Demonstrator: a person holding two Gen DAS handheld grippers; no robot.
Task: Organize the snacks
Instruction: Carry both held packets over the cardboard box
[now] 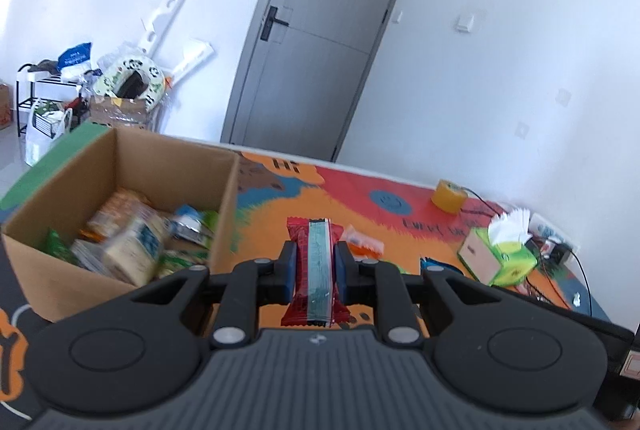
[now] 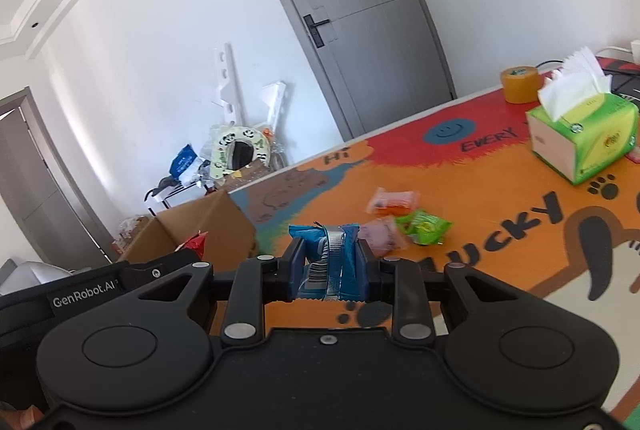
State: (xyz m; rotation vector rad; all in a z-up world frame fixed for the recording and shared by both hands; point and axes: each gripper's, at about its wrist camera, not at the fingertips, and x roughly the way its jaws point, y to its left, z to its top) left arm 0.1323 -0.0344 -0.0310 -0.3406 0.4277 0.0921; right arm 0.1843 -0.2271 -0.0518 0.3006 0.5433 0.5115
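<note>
A: Closest in, the left gripper (image 1: 316,264) has its blue pads clamped on a red snack packet (image 1: 314,270), pinched across the narrow middle so the crimped ends stick out front and back. A pale green seam strip runs down its length.

B: And the right gripper (image 2: 326,264) does the same with a blue snack packet (image 2: 328,262). Jaws closed on it, foil crumpling where the pads press, a barcode showing on the glossy wrap. That soft film gives under pressure, so a mid-body squeeze looks like the sensible hold.

A: Just past the left gripper sits the cardboard box (image 1: 120,165), open-topped, plain brown corrugated walls, already holding a jumble of packets (image 1: 132,242). That is likely where both packets are headed.

B: On the right, three loose snacks lie on the mat: a pink packet (image 2: 380,236) nearest, a bright green packet (image 2: 424,226) touching it, and an orange packet (image 2: 394,199) just beyond. So sorting is not finished, by the look of it.

A: All on a colourful printed table mat (image 2: 500,197), flat and matte, with paw prints and lettering.

B: Farther back, a green tissue box (image 2: 588,141) with white tissue fanning out, then a roll of yellow tape (image 2: 520,83) near the table's far edge.

A: And beyond that, the grey door (image 1: 320,29) in a white wall.
</note>
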